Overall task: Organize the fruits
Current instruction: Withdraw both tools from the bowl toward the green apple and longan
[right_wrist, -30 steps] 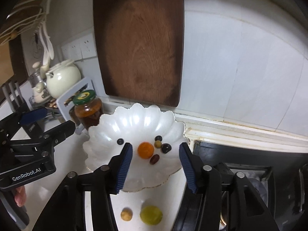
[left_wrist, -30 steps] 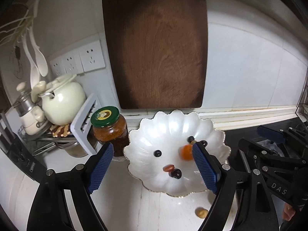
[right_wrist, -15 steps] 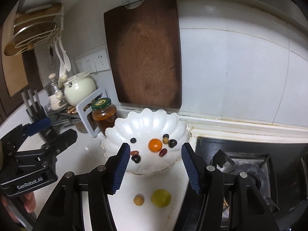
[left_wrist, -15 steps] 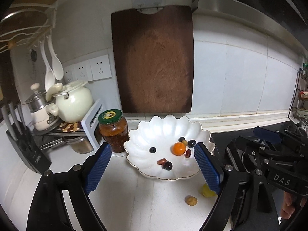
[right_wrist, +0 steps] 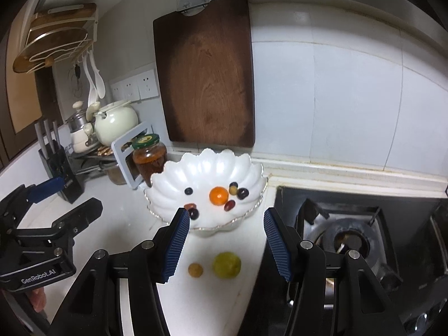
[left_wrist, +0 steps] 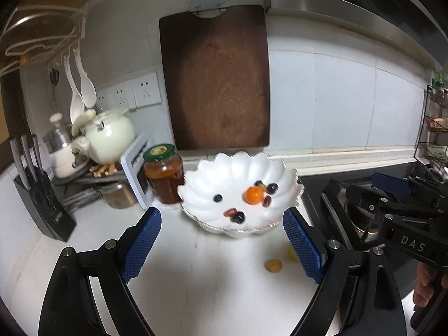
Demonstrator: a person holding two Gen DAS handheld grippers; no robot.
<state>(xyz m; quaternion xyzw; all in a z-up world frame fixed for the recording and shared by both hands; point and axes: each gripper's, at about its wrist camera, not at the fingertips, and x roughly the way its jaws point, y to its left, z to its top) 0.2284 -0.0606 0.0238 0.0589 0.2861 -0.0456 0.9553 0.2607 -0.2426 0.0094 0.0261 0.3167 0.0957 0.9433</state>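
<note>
Two hand-held tools hover over a white kitchen table (right_wrist: pixel 131 224) beside a gas hob (right_wrist: pixel 347 238). The left tool (left_wrist: pixel 221 240) has its blue pads spread wide, nothing between them. The right tool (right_wrist: pixel 224 240) has its pads apart as well and grips nothing. A white scalloped bowl (right_wrist: pixel 207 168) sits ahead of both, in front of a dark wooden board (right_wrist: pixel 204 70) that hangs against the tiled wall. In the bowl lie an orange fruit (right_wrist: pixel 218 195), a blueberry (right_wrist: pixel 188 191), several dark grapes (right_wrist: pixel 242 193) and a reddish date (right_wrist: pixel 229 205). On the table just in front of the bowl, between the right tool's pads in its own view, rest a green fruit (right_wrist: pixel 226 265) and a small brown fruit (right_wrist: pixel 195 270), close together but apart. A jar (left_wrist: pixel 163 173) with a green lid stands touching the bowl's left side. A cream kettle (left_wrist: pixel 109 137) and a knife block (left_wrist: pixel 42 201) stand further left.
</note>
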